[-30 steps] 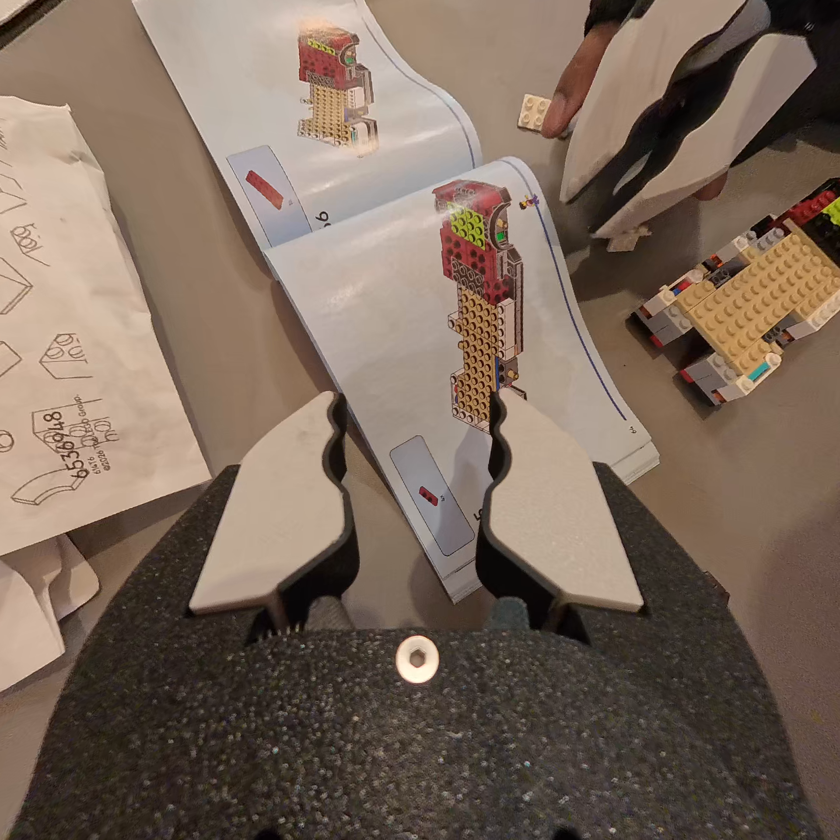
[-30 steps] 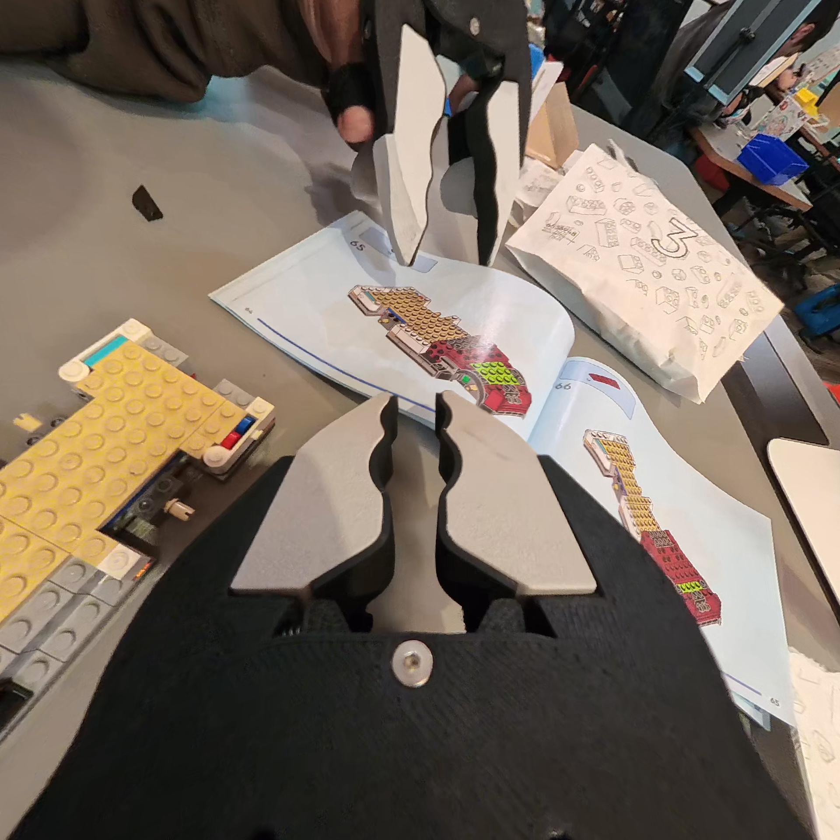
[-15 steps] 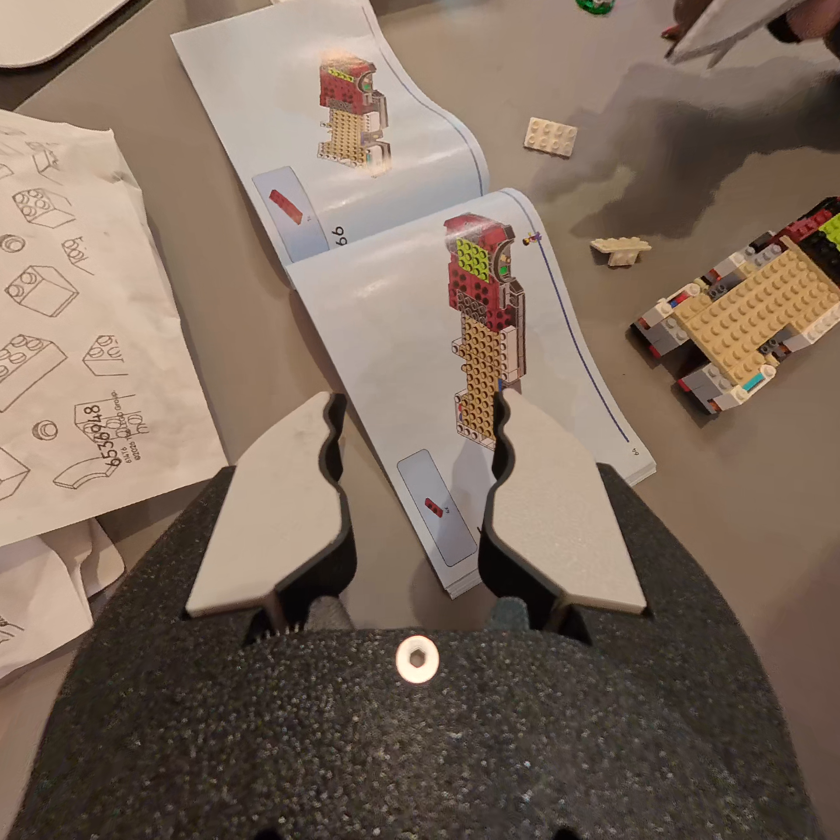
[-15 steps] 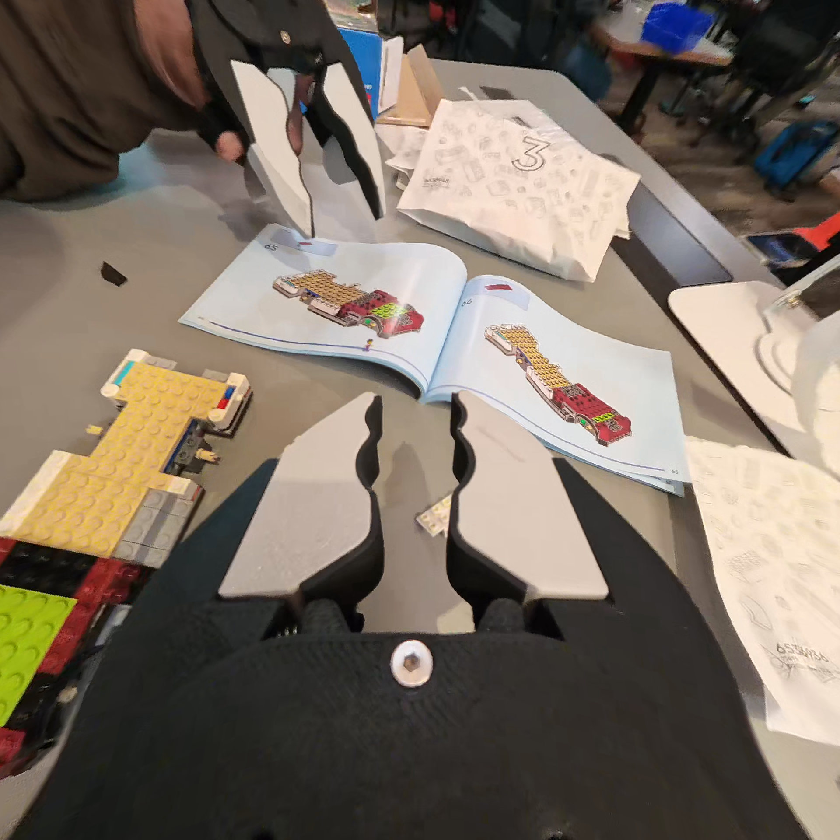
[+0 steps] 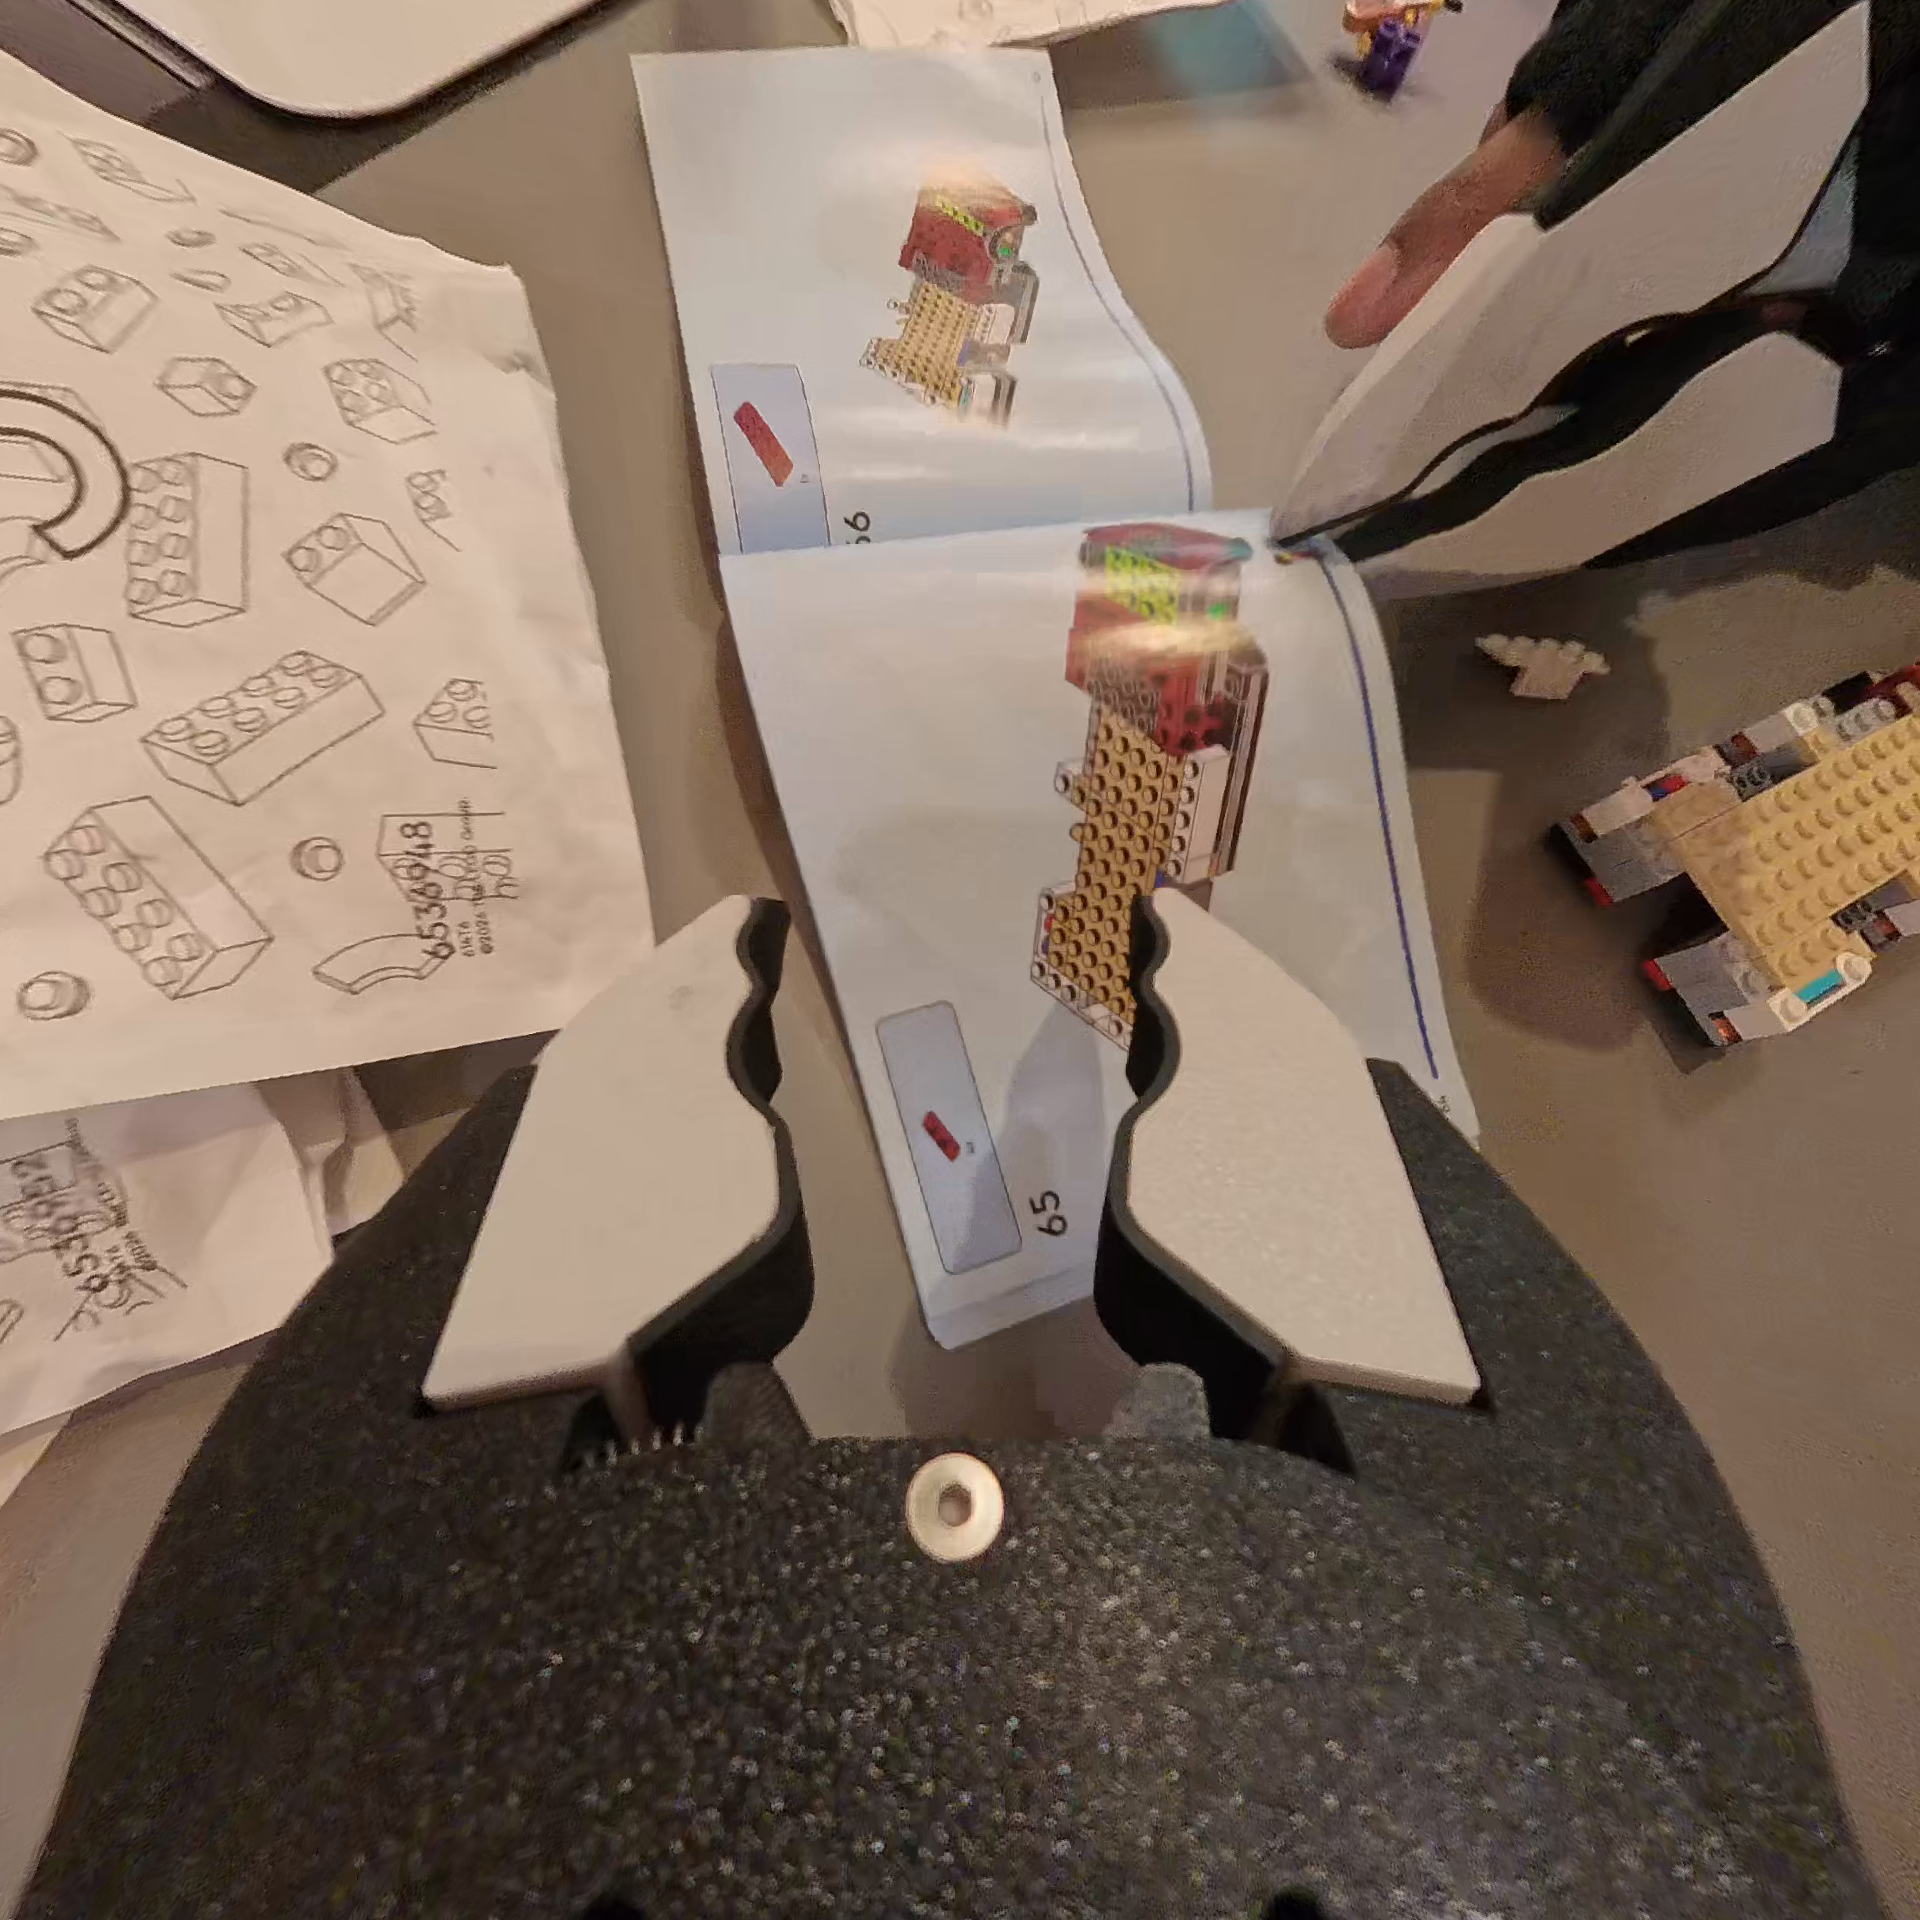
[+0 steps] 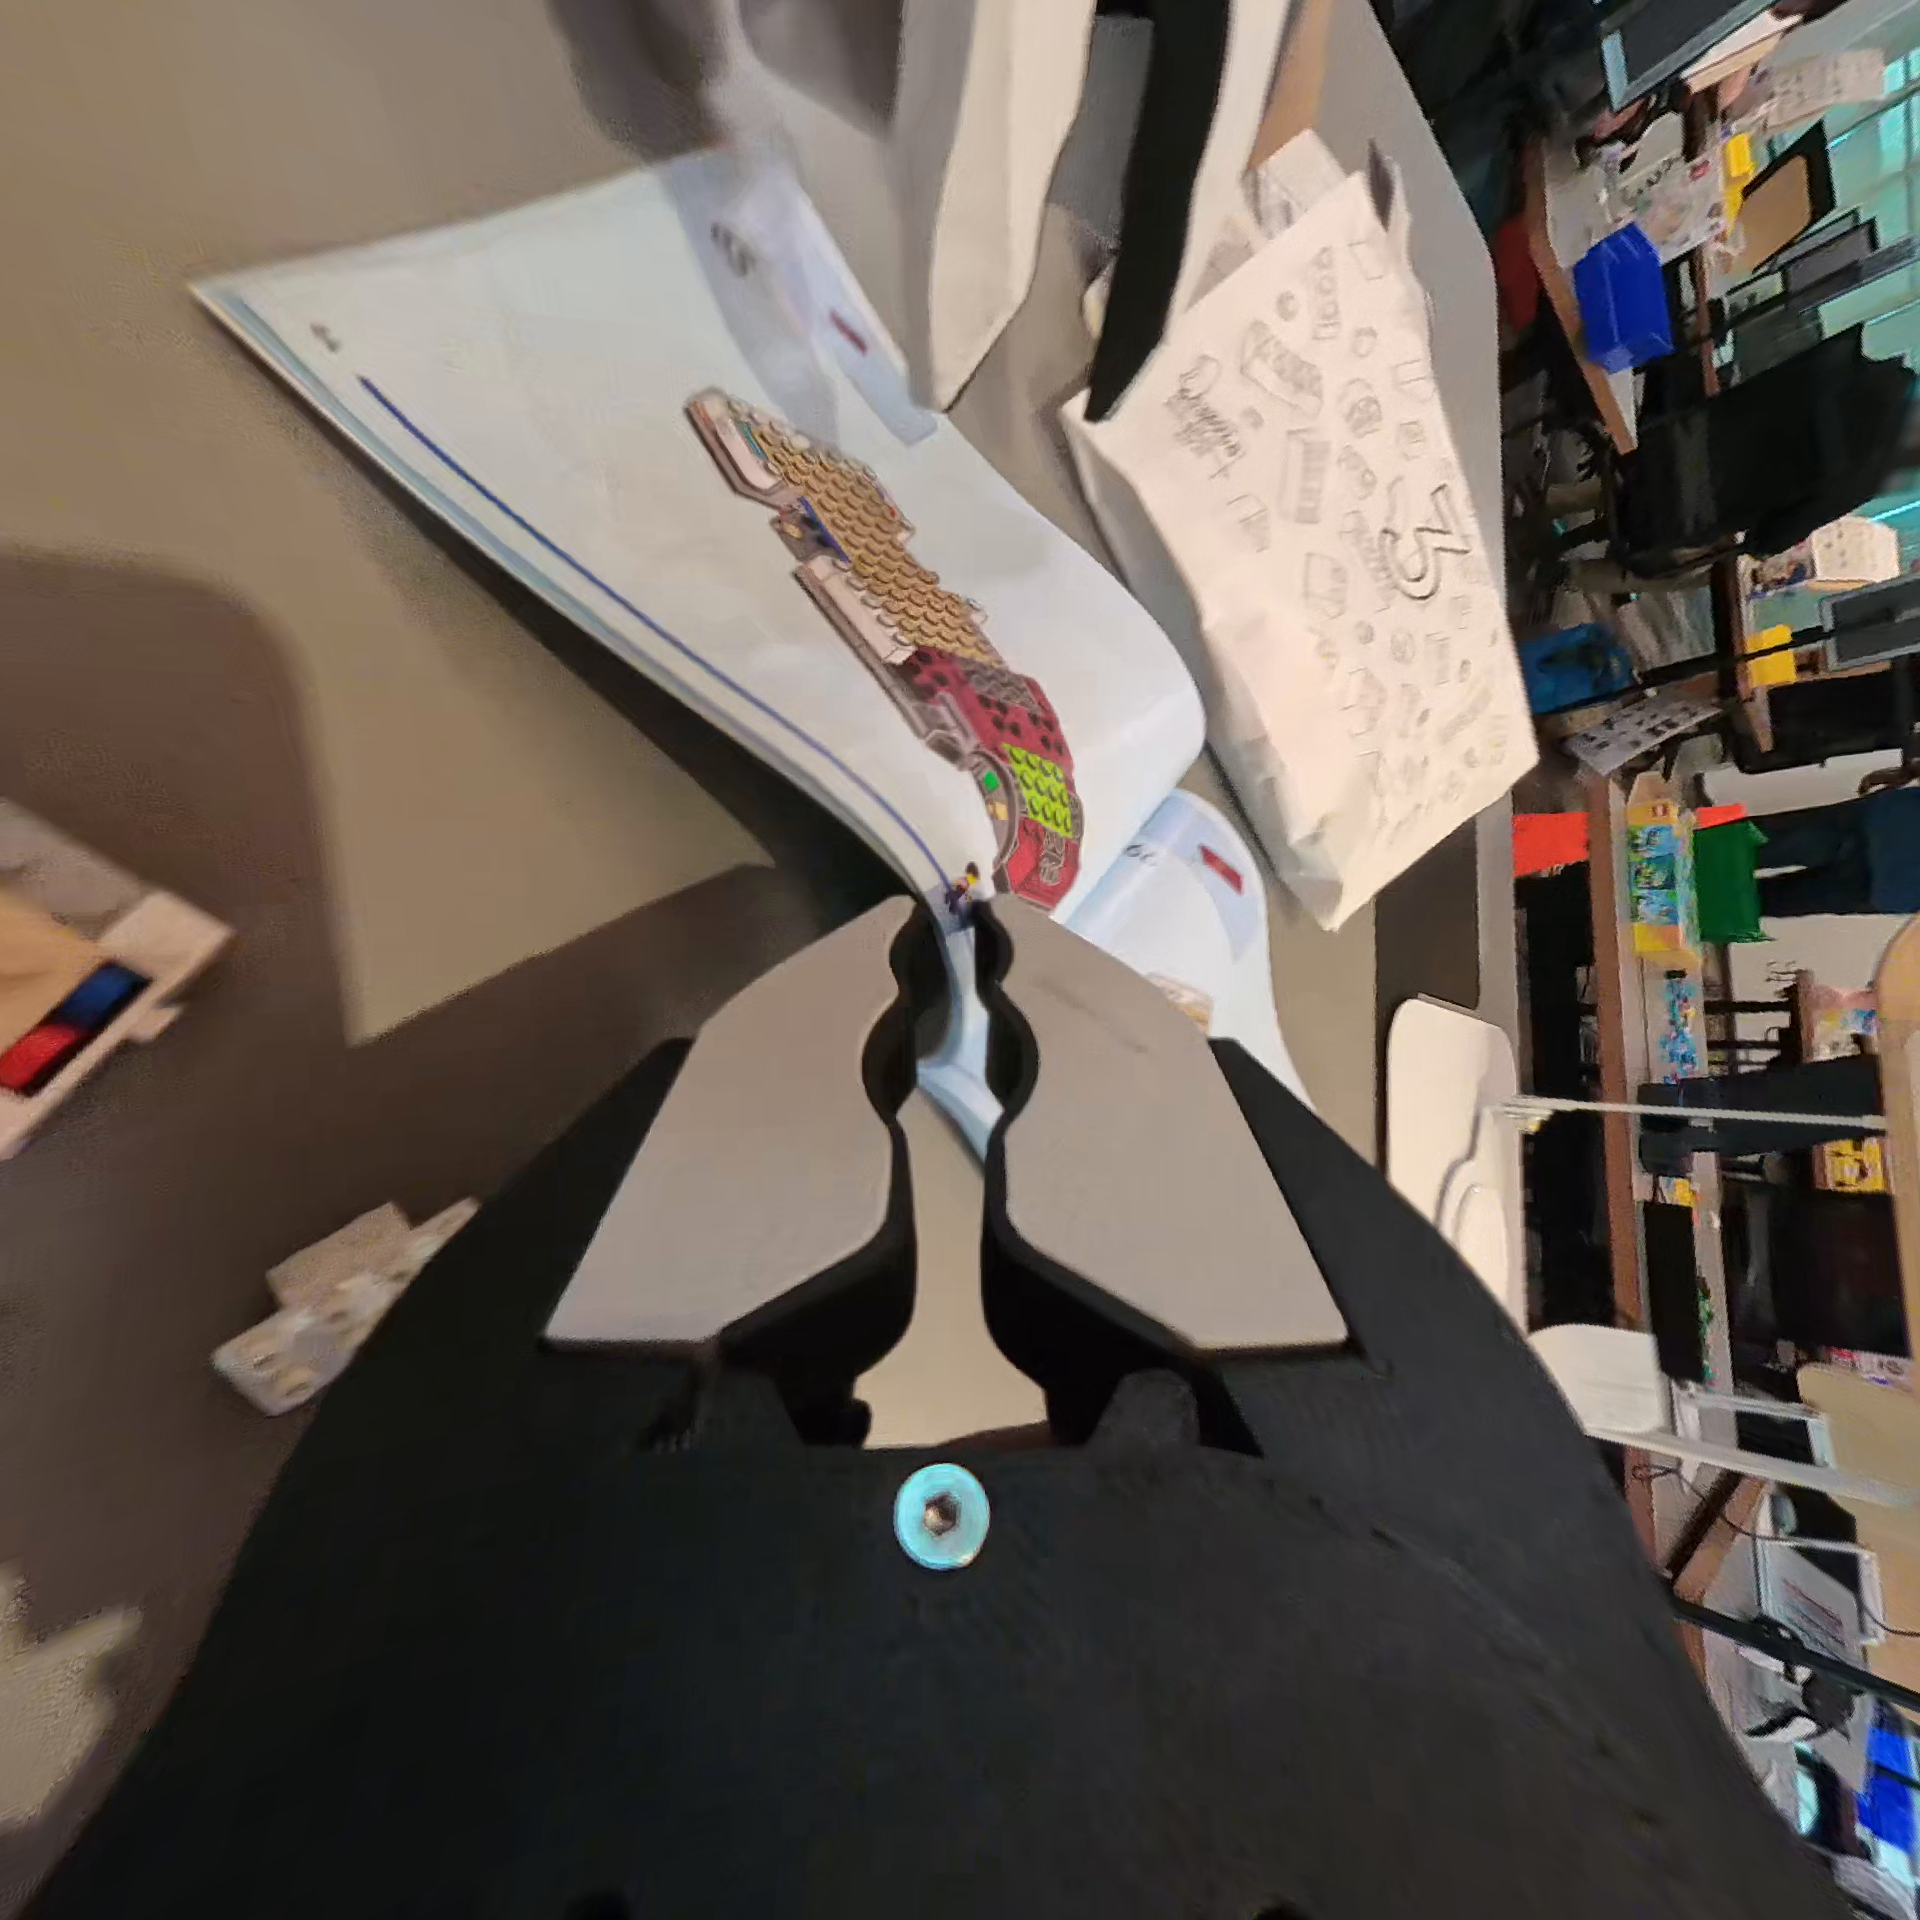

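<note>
Since a second ago the right tool has swung to the booklet and pinches its page corner, while the left tool hovers wide above the near page.

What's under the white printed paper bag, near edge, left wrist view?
A second, crumpled printed paper bag pokes out from beneath the white printed paper bag. How far it extends underneath, and whether anything else lies there, is covered.

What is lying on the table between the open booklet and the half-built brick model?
In the left wrist view, one small cream brick piece lies on the grey table between the booklet and the brick model; otherwise bare tabletop.
</note>
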### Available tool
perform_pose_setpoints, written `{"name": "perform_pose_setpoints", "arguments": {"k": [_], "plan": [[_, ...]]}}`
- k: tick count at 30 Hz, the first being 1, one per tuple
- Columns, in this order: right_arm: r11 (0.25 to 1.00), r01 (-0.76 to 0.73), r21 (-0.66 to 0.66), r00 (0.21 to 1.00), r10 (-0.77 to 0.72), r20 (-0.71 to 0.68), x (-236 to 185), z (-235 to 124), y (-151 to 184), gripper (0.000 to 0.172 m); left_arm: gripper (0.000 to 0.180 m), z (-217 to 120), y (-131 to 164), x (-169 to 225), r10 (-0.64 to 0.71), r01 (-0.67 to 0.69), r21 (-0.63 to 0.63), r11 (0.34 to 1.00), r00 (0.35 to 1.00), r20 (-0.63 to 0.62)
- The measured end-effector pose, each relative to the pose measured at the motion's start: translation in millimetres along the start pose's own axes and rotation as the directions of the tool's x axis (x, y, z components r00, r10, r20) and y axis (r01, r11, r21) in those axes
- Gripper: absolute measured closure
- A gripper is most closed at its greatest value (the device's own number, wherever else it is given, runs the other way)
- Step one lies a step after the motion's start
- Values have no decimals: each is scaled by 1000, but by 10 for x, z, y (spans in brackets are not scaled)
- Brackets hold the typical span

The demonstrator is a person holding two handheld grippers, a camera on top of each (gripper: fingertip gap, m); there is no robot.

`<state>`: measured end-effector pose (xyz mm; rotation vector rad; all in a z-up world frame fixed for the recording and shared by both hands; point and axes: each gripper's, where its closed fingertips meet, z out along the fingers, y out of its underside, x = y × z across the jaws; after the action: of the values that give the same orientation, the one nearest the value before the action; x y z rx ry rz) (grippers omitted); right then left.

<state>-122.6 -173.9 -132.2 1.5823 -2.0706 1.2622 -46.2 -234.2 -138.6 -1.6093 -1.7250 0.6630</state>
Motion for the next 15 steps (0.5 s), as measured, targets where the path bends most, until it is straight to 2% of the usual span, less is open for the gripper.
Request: {"name": "perform_pose_setpoints", "arguments": {"k": [7,15], "plan": [[995,-96,2,995,96,14,641,1,-209,169,116,-214,-135,-208,-71,63,117,991,995,65],[991,-134,-17,991,135,27,867,7,-262,170,118,-462,-316,-343,-120,89,264,960,987,105]]}}
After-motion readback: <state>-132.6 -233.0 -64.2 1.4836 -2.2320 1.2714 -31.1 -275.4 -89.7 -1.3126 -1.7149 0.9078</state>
